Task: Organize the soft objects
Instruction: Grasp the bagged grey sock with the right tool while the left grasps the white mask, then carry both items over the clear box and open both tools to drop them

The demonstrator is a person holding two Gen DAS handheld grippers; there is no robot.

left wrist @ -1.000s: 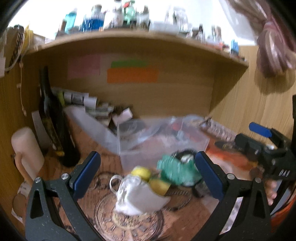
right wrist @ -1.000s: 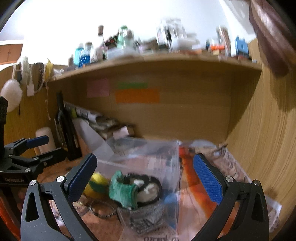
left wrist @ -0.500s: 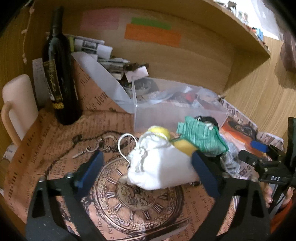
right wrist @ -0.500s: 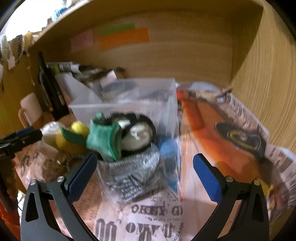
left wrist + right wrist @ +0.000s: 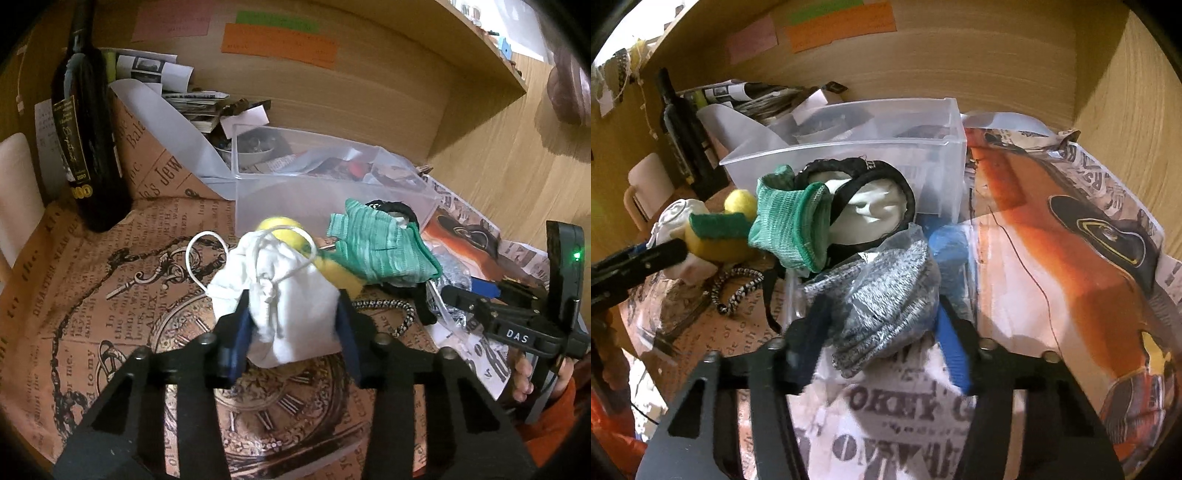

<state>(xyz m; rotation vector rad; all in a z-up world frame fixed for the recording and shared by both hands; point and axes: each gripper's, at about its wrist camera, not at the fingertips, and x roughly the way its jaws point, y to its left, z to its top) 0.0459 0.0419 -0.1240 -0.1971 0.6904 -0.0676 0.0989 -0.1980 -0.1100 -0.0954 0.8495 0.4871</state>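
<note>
A white drawstring pouch (image 5: 291, 295) lies on the printed paper, and my left gripper (image 5: 293, 317) is closing on it, its blue pads pressing both sides. Behind the pouch sit a yellow ball (image 5: 284, 230), a yellow-green sponge (image 5: 716, 240) and a green knit piece (image 5: 380, 247). In the right wrist view a grey knit bundle in clear plastic (image 5: 886, 295) sits between the closing jaws of my right gripper (image 5: 882, 321), whose pads touch its flanks. A black-rimmed white soft item (image 5: 871, 210) lies just beyond it.
A clear plastic bin (image 5: 314, 199) with clutter inside stands behind the pile. A dark bottle (image 5: 88, 147) and a pale mug (image 5: 14, 177) are at the left. A braided cord (image 5: 388, 306) lies on the paper. Wooden walls close in the back and right.
Both grippers came down onto the pile, tilted downward, and went from wide open to closing, the left around the white pouch, the right around the grey bundle.
</note>
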